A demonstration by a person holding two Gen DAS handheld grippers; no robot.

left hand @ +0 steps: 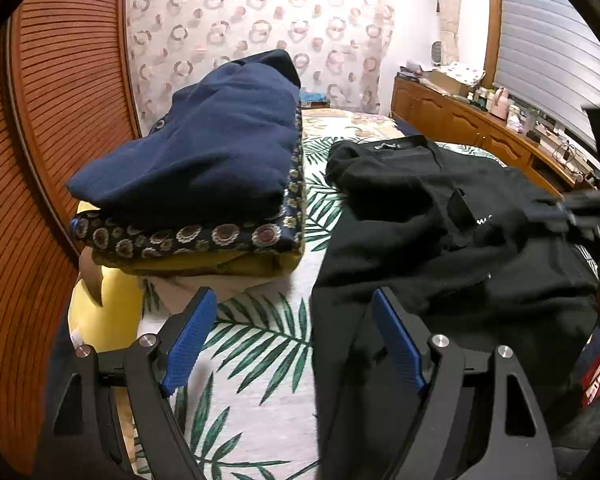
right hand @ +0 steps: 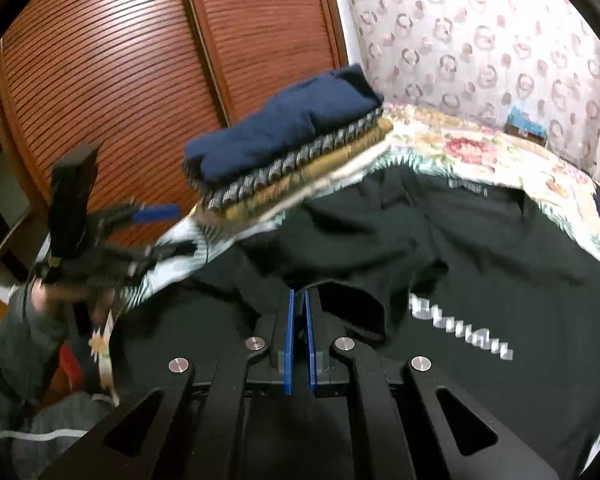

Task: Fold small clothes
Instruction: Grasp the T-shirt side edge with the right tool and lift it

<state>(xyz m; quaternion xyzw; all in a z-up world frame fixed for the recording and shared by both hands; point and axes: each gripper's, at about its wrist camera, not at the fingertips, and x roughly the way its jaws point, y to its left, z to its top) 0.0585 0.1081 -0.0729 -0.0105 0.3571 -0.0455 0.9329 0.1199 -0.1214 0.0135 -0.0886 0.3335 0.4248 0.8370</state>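
Black fabric covers most of the near bed: the black garment point(right hand: 440, 248), a top with white lettering on it, lies spread and rumpled on the leaf-print bedspread point(left hand: 260, 340), which gives it a broad flat surface to be folded on. The right gripper point(right hand: 299, 300) has its blue pads brought together over a raised ridge of that cloth near the lettering; it looks to be pinching a fold of it, though the dark fabric and the motion blur make it hard to be sure anything sits between the pads. The left gripper point(left hand: 290, 312) hangs with its jaws wide apart and nothing in them, straddling the garment's left edge where black cloth meets bedspread, probably placed to take that edge next. Beside the garment, toward the slatted wooden doors point(left hand: 40, 160), stands the stack of folded clothes point(left hand: 196, 184), navy piece on top, kept apart so that finished work stays clear of the folding area.
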